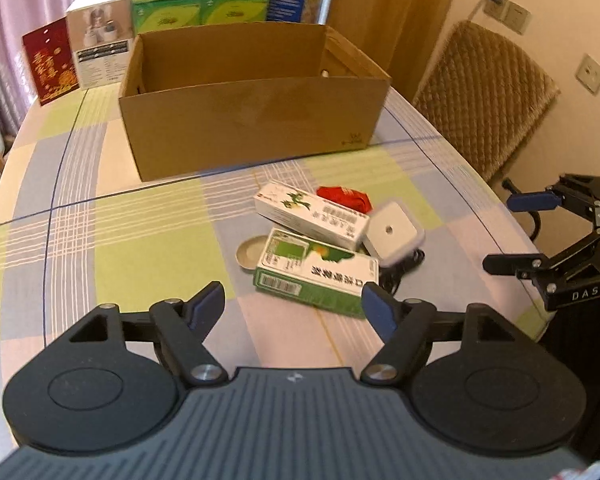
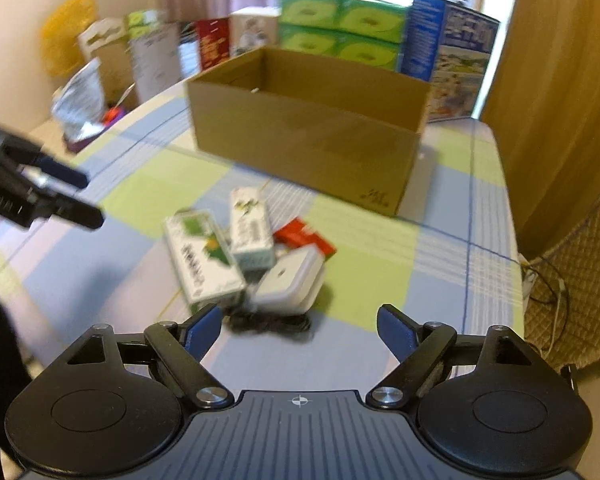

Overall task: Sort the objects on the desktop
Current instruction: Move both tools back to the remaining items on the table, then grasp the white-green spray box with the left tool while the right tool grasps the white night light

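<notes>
Left wrist: both tongs [image 1: 292, 306] [image 2: 300, 326] agape, empty; rectangular cardboard box [image 1: 252, 120]; checked cloth [image 1: 140, 224].

On my right gripper [image 1: 518, 232], seen from my left wrist, the body carries white letters "DAS". The green box [image 1: 316, 272] lying nearest my left fingers bears large Chinese characters, upside down to me and too blurred to read surely, plus a barcode on its end. The white box [image 1: 312, 216] behind it shows small print and a barcode I cannot make out. A small dark logo marks the carton [image 1: 256, 120], unreadable.
</notes>
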